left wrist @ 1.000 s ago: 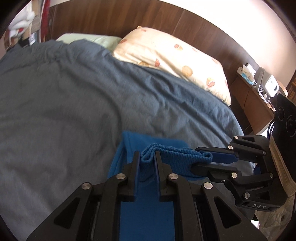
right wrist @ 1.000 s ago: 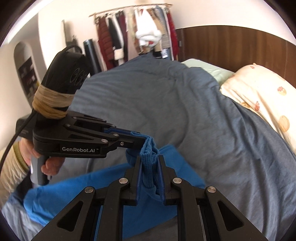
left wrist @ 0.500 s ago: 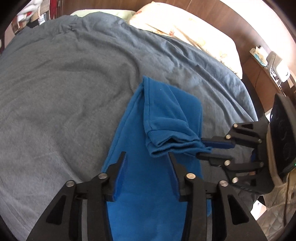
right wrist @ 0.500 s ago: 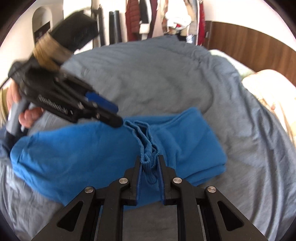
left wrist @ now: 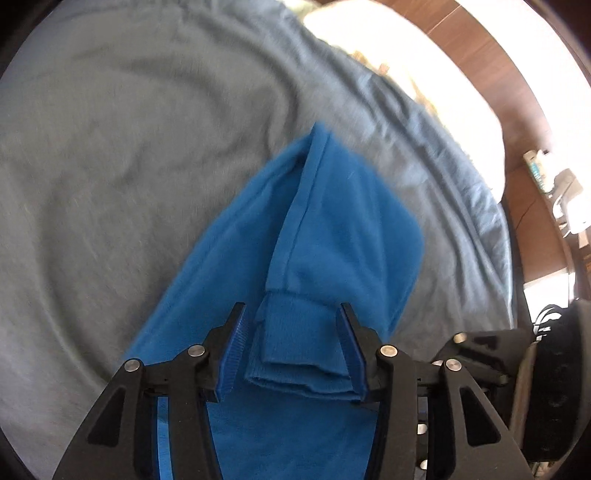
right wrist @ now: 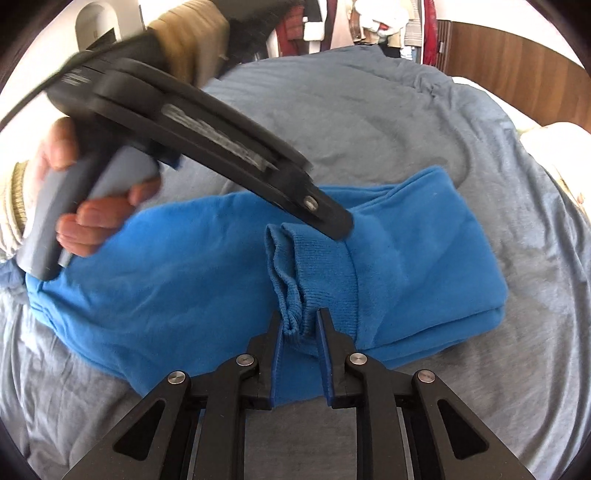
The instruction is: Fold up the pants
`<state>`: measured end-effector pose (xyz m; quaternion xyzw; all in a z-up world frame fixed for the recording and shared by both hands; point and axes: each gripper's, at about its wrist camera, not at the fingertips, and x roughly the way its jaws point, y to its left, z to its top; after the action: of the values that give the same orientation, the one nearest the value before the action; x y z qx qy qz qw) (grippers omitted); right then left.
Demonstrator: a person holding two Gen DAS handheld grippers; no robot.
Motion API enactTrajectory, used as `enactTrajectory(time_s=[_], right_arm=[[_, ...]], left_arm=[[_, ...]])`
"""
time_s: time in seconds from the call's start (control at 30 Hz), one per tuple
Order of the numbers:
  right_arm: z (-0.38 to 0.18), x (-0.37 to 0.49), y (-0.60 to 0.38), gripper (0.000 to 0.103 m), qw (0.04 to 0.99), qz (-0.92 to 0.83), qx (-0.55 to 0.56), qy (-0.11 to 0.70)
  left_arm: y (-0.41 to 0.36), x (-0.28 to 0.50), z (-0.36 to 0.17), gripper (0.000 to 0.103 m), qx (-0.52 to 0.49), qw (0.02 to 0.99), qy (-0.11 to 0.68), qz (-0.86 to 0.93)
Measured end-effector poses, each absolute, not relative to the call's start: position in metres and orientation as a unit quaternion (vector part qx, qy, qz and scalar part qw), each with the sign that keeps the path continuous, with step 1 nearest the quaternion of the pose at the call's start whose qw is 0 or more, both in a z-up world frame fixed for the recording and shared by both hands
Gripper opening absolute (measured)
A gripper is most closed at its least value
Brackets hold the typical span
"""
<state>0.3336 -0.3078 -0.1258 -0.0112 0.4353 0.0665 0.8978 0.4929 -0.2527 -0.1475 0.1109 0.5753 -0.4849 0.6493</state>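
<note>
The blue pants (left wrist: 332, 236) lie folded over on the grey-blue duvet (left wrist: 110, 147), the ribbed cuffs (left wrist: 295, 350) laid back on top of the legs. My left gripper (left wrist: 291, 328) is open, its jaws wide on either side of the cuffs without gripping them. In the right wrist view the pants (right wrist: 184, 280) stretch from left to right with the cuffs (right wrist: 314, 280) in the middle. My right gripper (right wrist: 299, 328) is open only a little, the cuff edge loose between its pads. The left gripper (right wrist: 328, 221) crosses above the cloth, held by a hand (right wrist: 92, 206).
A patterned pillow (left wrist: 424, 85) lies at the head of the bed against a wooden headboard (left wrist: 517, 74). A nightstand (left wrist: 554, 184) with small items stands at the right. A clothes rack (right wrist: 369, 18) stands behind the bed.
Both grippers lowered the cuffs onto the pants. The left gripper let go first and opened wide. The right gripper has now loosened its hold on the cuff edge.
</note>
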Motion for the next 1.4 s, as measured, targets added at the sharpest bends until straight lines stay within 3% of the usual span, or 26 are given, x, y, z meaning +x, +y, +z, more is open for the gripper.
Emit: enactTrajectory(time_s=[0.13,0.3,0.47,0.53,0.67,0.97,1.03,1.33,1.4], right_arm=[[-0.128,0.332,-0.308,0.020,0.894,0.072,-0.006,0.442],[-0.127,0.334,-0.311,0.024,0.890,0.077,0.012,0.450],[-0.100,0.322,-0.322,0.026,0.899,0.065,0.043,0.431],[-0.087,0.317,-0.330,0.036,0.907,0.048,0.060,0.414],[-0.073,0.322,-0.345,0.038,0.921,0.014,0.079,0.382],[-0.080,0.349,-0.365,0.038,0.912,-0.023,0.099,0.397],[-0.091,0.363,-0.367,0.038,0.908,-0.034,0.095,0.406],[-0.120,0.376,-0.376,0.038,0.885,-0.044,0.094,0.453],[-0.118,0.372,-0.376,0.038,0.882,-0.040,0.094,0.460]], left_arm=[[-0.245,0.498,-0.166,0.047,0.069,0.638,0.604,-0.474],[-0.245,0.490,-0.155,0.021,0.080,0.649,0.583,-0.482],[-0.239,0.480,-0.113,0.017,0.102,0.678,0.523,-0.506],[-0.235,0.482,-0.101,0.017,0.105,0.689,0.508,-0.506],[-0.227,0.503,-0.107,0.017,0.100,0.698,0.519,-0.483],[-0.211,0.520,-0.149,0.018,0.056,0.650,0.597,-0.466],[-0.207,0.525,-0.152,0.024,0.050,0.649,0.606,-0.457],[-0.202,0.522,-0.145,0.032,0.104,0.648,0.620,-0.430],[-0.200,0.515,-0.137,0.042,0.149,0.654,0.611,-0.420]])
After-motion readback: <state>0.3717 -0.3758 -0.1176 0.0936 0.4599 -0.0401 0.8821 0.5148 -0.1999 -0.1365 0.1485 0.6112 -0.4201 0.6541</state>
